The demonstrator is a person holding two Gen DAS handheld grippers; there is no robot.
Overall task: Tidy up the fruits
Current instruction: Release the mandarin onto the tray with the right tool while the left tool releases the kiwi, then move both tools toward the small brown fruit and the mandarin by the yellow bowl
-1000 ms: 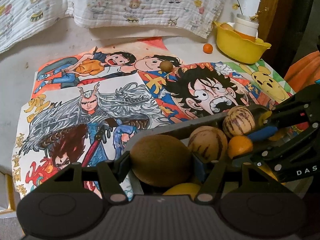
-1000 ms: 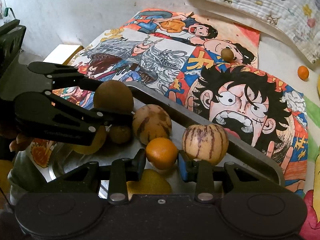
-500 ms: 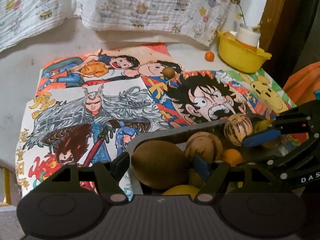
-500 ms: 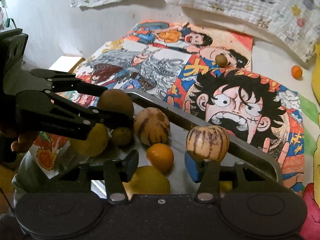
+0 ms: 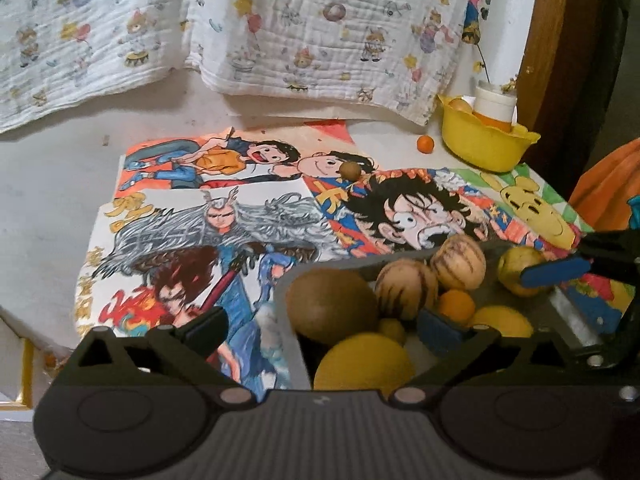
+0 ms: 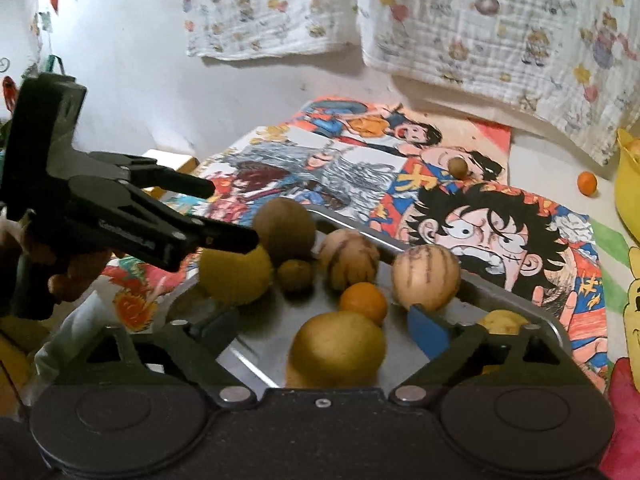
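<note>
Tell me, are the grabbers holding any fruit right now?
No. Both the left gripper and right gripper have just opened wide; the fruit sits loose in the tray.

Left black two-finger gripper (image 5: 320, 326) and right black two-finger gripper (image 6: 320, 322): jaws just opening, spread wide, gripping nothing, angled downward.

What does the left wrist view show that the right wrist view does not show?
Only the left wrist view shows the white cup standing in the yellow bowl, and the brown wooden post.

Only the right wrist view shows the hand that holds the left claw, and the small brown fruit in the tray.

Both show the metal tray, the two striped fruits, the small orange on the table and the cartoon drawings.
</note>
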